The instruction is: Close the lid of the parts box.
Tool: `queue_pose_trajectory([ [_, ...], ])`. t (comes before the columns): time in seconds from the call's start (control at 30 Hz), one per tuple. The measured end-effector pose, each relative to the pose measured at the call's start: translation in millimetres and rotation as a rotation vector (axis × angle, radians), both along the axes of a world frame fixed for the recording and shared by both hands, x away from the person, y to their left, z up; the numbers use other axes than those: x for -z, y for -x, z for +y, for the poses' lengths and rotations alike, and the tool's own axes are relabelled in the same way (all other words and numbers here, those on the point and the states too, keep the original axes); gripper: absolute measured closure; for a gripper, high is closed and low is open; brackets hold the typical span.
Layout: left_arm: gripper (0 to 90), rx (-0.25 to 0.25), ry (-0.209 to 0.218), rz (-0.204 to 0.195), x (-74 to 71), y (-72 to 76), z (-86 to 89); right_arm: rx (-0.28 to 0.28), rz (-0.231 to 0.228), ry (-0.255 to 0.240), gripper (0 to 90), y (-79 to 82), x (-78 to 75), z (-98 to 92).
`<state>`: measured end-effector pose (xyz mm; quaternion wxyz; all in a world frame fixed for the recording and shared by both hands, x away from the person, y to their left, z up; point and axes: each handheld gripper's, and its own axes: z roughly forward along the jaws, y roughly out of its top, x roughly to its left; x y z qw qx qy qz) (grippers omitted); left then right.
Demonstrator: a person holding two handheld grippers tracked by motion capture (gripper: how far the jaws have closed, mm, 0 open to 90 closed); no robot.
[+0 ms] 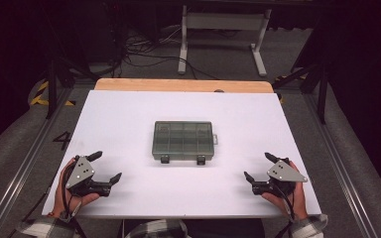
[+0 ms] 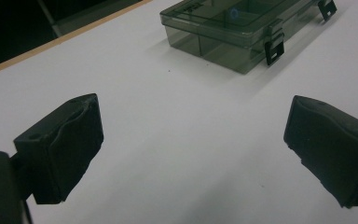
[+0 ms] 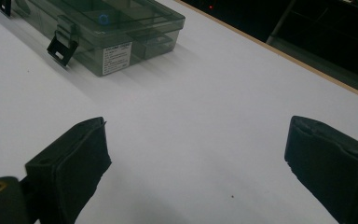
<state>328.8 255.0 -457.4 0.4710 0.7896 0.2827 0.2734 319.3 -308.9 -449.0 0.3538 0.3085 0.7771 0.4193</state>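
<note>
A smoky-grey clear plastic compartment box (image 1: 183, 140) lies shut at the middle of the white table, its two black latches (image 1: 164, 159) hanging down on the near side. The same box (image 2: 242, 28) sits ahead and to the right in the left gripper view, and the box (image 3: 98, 32) lies upper left in the right gripper view, with a white label (image 3: 116, 58) on its end wall. My left gripper (image 1: 108, 166) rests near the front left, open and holding nothing. At the front right my right gripper (image 1: 259, 165) is open too, also with nothing between its jaws.
The white table top (image 1: 129, 114) has a wooden strip (image 1: 183, 85) along its far edge. Beyond it the floor holds cables and a white stand's legs (image 1: 221, 34). Metal rails (image 1: 25, 158) run along both sides of the table.
</note>
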Motion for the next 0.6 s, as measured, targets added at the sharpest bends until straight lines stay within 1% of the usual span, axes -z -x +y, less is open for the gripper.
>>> queue_pose_trajectory([
  [0.07,5.2,0.001,0.001,0.005,0.4,-0.4,-0.2,-0.001,0.000,0.001,6.6,0.2,0.1,0.3],
  [0.1,5.2,0.002,-0.008,0.004,0.2,-1.1,0.0,-0.002,0.000,0.002,6.6,0.0,0.2,0.3],
  [0.2,5.2,0.002,-0.001,0.010,1.2,-2.3,-1.0,0.000,0.001,-0.001,6.6,-0.2,0.3,-0.1],
  [0.33,5.2,0.006,-0.015,0.018,2.6,-4.6,-1.9,0.002,0.004,-0.005,6.5,-0.9,0.8,-0.5],
  [0.37,5.2,0.006,-0.012,0.019,2.9,-5.2,-1.9,0.001,0.005,-0.004,6.4,-1.5,0.9,-0.6],
  [0.4,5.1,0.005,-0.009,0.026,3.3,-6.1,-1.8,0.003,0.004,-0.003,6.3,-2.0,0.9,-0.7],
  [0.6,5.5,0.006,-0.021,0.029,3.6,-9.2,-4.9,0.017,0.009,-0.007,6.0,-1.2,1.0,-2.3],
])
